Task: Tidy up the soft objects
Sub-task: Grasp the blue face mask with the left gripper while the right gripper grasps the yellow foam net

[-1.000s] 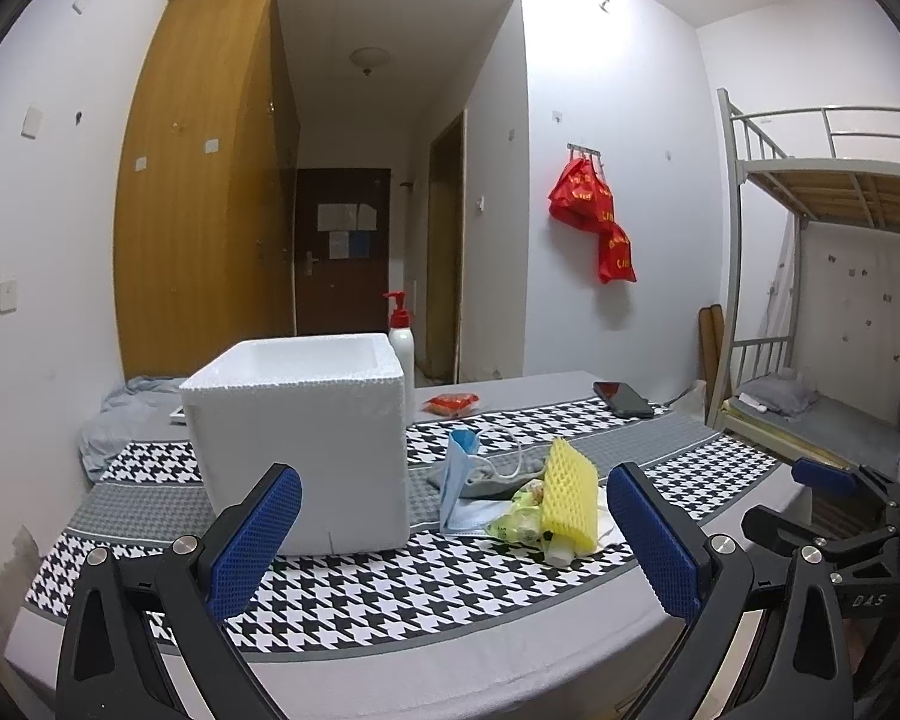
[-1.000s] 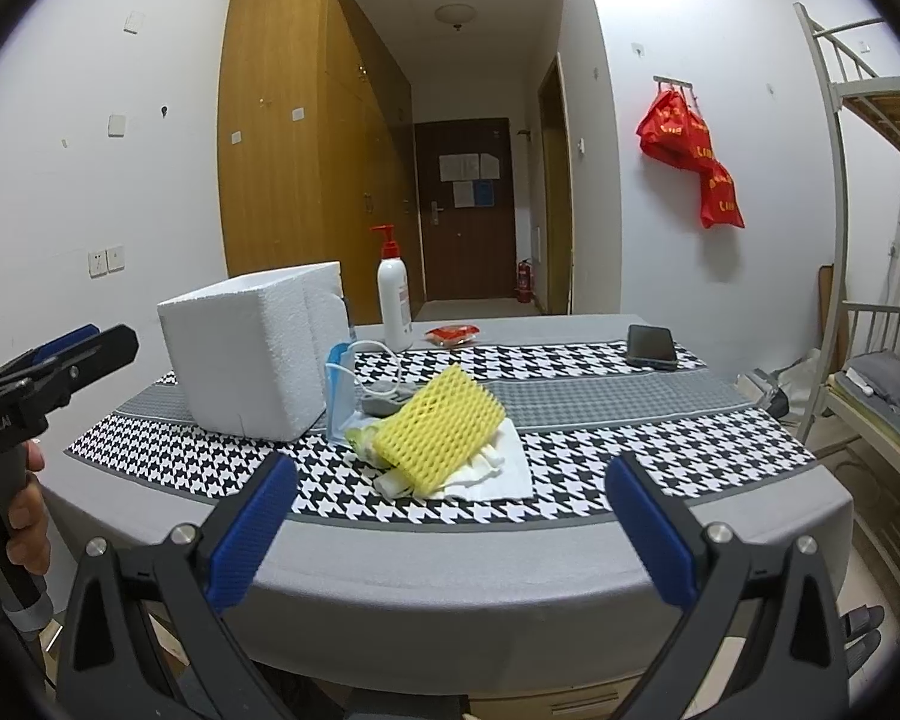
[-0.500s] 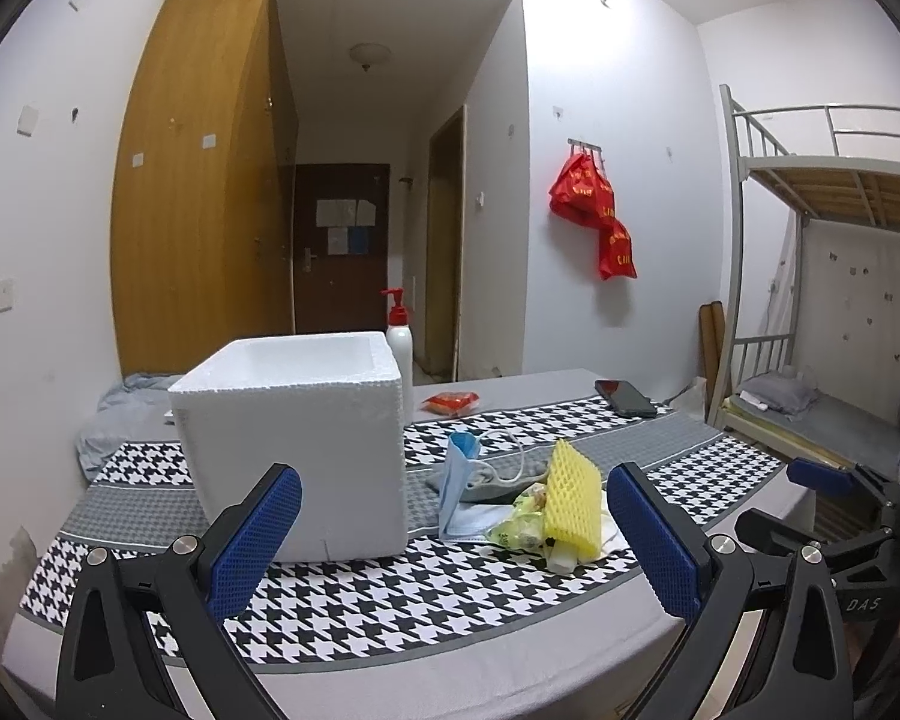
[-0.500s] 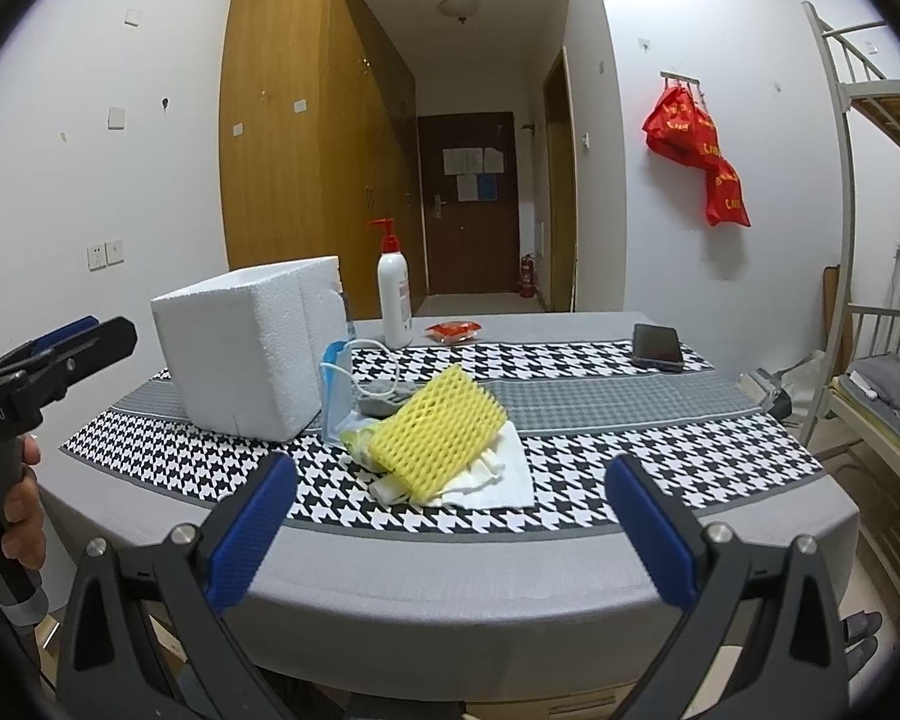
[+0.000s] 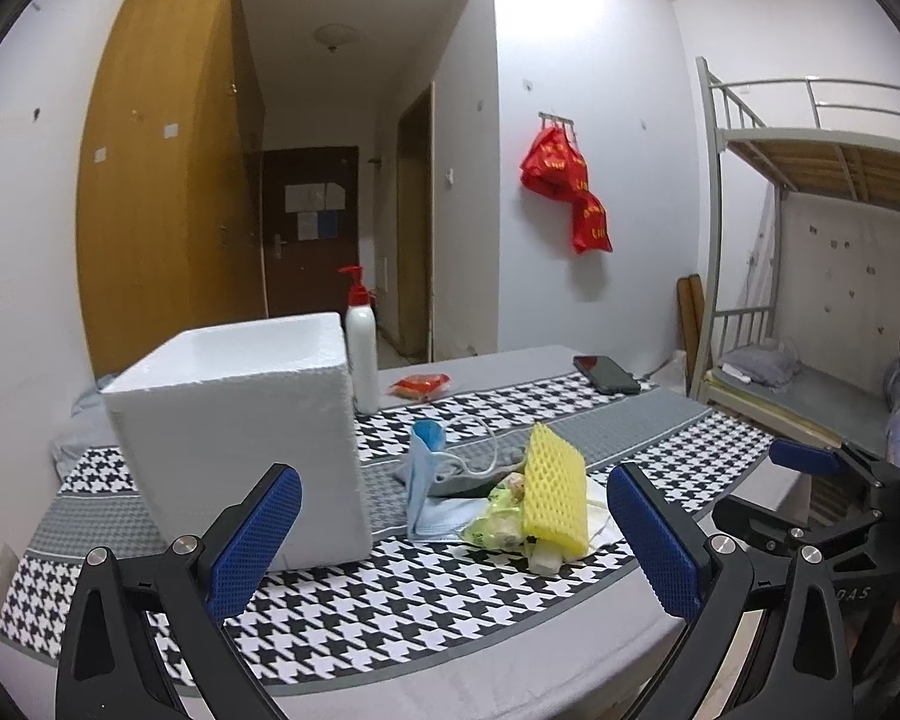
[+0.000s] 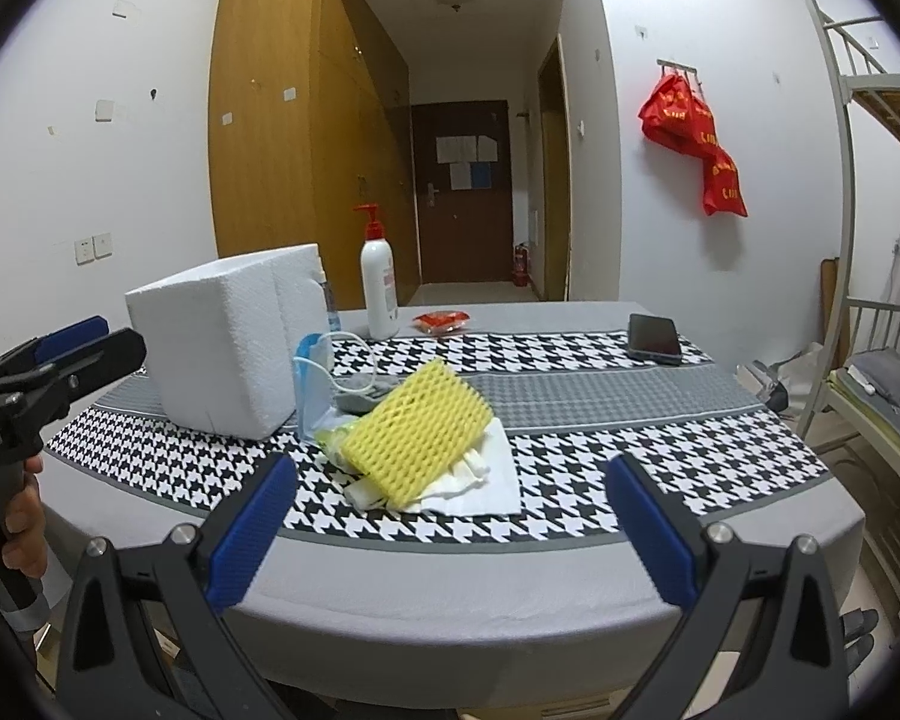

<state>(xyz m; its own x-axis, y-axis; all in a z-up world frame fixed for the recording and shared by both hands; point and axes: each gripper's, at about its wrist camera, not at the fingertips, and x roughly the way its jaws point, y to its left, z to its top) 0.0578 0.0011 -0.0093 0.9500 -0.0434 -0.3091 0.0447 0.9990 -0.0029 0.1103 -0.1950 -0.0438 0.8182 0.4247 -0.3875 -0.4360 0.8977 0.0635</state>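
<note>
Inside, the foam box (image 5: pixel 240 420) interior is hidden.

We see the soft things heaped together on the houndstooth cloth, just right of the white foam box (image 5: pixel 240 426), which stands upright with its top open. A yellow foam net sleeve (image 6: pixel 417 441) lies tilted on top of the heap, resting on a white folded cloth (image 6: pixel 486 489). Under its left end sits a crumpled yellow-green plastic wrapper (image 5: pixel 495 525). A light blue face mask (image 5: pixel 426 483) stands folded on edge beside the box, its white ear loop arching over a grey cloth (image 6: pixel 360 399) behind the heap.
</note>
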